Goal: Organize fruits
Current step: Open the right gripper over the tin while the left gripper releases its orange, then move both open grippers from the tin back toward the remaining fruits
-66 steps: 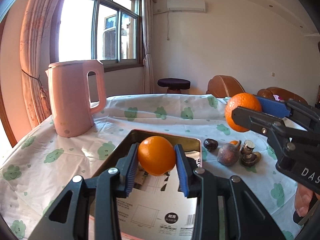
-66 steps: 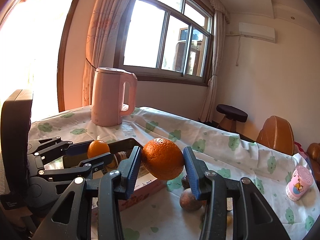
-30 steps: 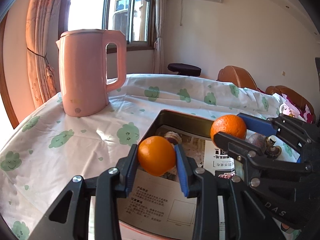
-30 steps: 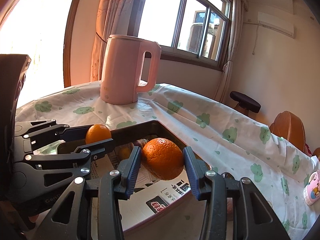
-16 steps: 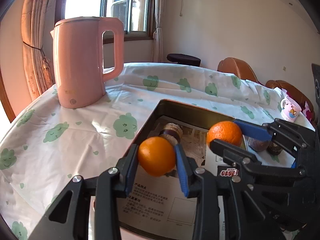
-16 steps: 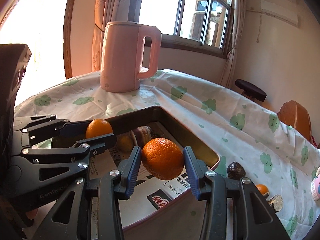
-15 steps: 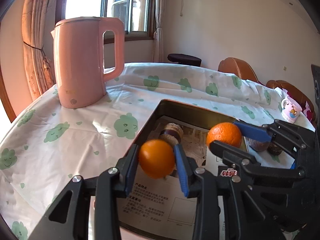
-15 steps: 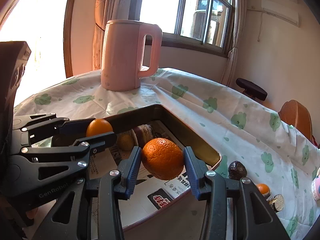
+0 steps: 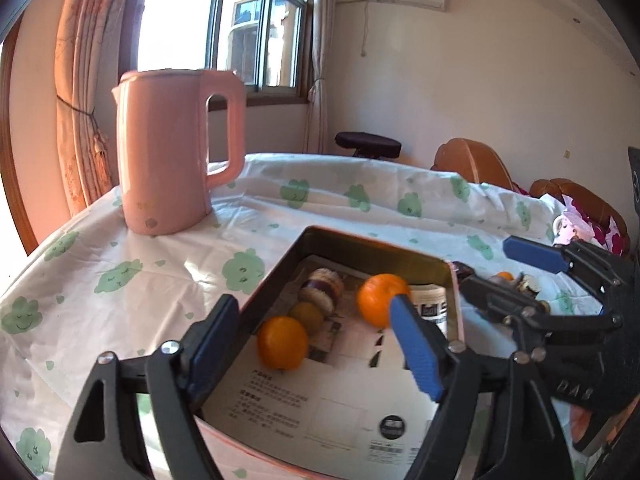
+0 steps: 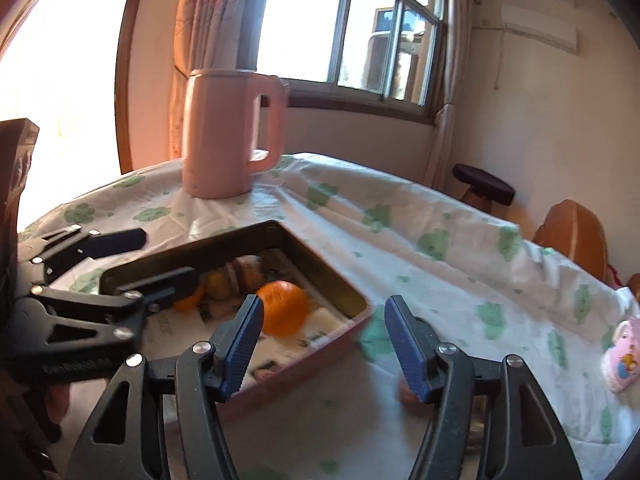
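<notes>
A dark tray (image 9: 352, 246) lined with printed paper sits on the tablecloth. Two oranges lie in it: one (image 9: 282, 342) near its left side, one (image 9: 380, 298) farther right. The right wrist view shows the tray (image 10: 320, 266) and the right orange (image 10: 284, 312), slightly blurred. A small yellow-brown fruit (image 9: 306, 316) and a cut purple-and-white piece (image 9: 322, 286) lie behind them. My left gripper (image 9: 316, 344) is open and empty above the tray. My right gripper (image 10: 324, 344) is open and empty over the tray's right edge.
A pink kettle (image 9: 172, 152) stands at the back left of the table. Small dark fruits and an orange bit (image 9: 516, 280) lie on the cloth right of the tray. A pink cartoon cup (image 10: 624, 356) stands far right. Chairs and a stool stand behind the table.
Both grippers have opened and let go of their oranges, which now lie in the tray. The right gripper has drawn back to the tray's right edge.
</notes>
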A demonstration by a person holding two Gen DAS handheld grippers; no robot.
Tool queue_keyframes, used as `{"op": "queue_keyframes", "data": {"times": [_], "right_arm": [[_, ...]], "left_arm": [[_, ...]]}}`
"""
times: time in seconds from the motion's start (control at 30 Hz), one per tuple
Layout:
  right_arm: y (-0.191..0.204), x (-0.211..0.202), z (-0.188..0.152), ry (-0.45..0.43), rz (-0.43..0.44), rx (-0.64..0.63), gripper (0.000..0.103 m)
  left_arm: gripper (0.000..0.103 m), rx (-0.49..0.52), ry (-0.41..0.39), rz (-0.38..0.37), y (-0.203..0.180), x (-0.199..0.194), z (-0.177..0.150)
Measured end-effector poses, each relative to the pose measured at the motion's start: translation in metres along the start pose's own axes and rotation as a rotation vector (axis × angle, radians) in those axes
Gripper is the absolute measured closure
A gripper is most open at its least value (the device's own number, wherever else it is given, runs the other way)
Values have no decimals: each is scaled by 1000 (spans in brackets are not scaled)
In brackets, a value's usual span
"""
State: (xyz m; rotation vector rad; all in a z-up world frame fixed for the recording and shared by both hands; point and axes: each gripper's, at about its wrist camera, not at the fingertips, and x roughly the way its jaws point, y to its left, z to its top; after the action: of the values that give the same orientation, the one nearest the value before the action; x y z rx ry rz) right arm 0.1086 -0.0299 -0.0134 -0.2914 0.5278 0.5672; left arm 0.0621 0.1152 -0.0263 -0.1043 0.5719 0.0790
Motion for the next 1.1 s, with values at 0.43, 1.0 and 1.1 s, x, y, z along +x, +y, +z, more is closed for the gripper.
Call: {"op": "queue_keyframes", "data": {"times": [0.43,1.0,1.1], "right_arm": [[-111,-43,-50,59,-178,178,38],[-87,4,-69,239,-108,104,41],[-86,9,-67,252,-132,84,41]], "left_arm": [[17,106,-11,-99,-94,8,0],[14,144,-7,-20,-105,36,8],[14,129,-7,3,-97,40,10]]}}
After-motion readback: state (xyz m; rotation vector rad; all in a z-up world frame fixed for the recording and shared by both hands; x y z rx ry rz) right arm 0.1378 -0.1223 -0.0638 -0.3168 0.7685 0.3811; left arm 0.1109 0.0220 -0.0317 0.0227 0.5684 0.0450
